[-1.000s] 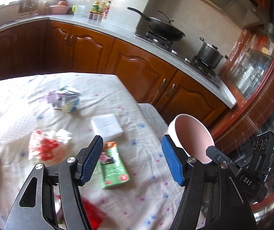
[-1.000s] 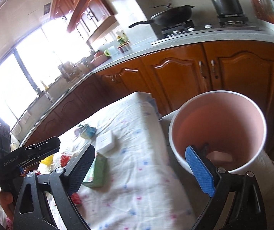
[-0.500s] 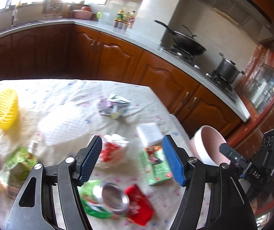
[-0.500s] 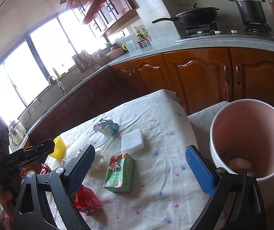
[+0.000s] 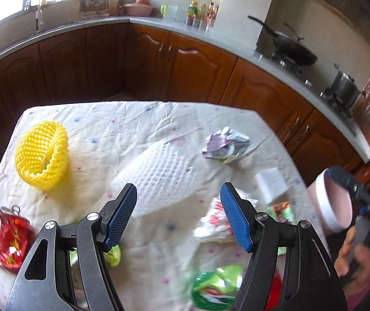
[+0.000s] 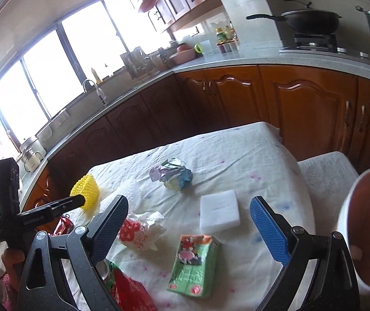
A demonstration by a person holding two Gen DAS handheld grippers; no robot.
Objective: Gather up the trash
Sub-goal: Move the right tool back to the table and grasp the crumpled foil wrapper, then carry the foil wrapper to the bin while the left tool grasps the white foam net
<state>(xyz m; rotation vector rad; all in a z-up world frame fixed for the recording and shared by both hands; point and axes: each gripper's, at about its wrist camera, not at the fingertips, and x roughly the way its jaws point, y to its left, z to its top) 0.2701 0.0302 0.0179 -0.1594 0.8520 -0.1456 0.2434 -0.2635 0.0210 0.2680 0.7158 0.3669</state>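
Trash lies on the white tablecloth (image 5: 138, 129): a yellow foam net (image 5: 42, 155), a white foam net (image 5: 164, 176), a crushed red can (image 5: 11, 243), a crumpled foil wrapper (image 5: 223, 145), a white block (image 6: 220, 211), a green carton (image 6: 194, 264) and a red-and-white wrapper (image 6: 138, 233). A pink bin (image 6: 366, 228) stands off the table's right side. My left gripper (image 5: 178, 220) is open and empty above the white net. My right gripper (image 6: 188, 230) is open and empty above the carton and block.
A crushed green can (image 5: 216, 290) and a red packet (image 6: 127, 290) lie near the front edge. Wooden cabinets and a grey counter (image 5: 185, 31) with a wok (image 5: 293, 51) and a pot (image 5: 344, 86) run behind the table. A padded stool (image 6: 325, 168) stands beside the bin.
Both grippers have swung left, away from the pink bin and over the table. The yellow net and red can have come into the left wrist view. Both stay open and empty.
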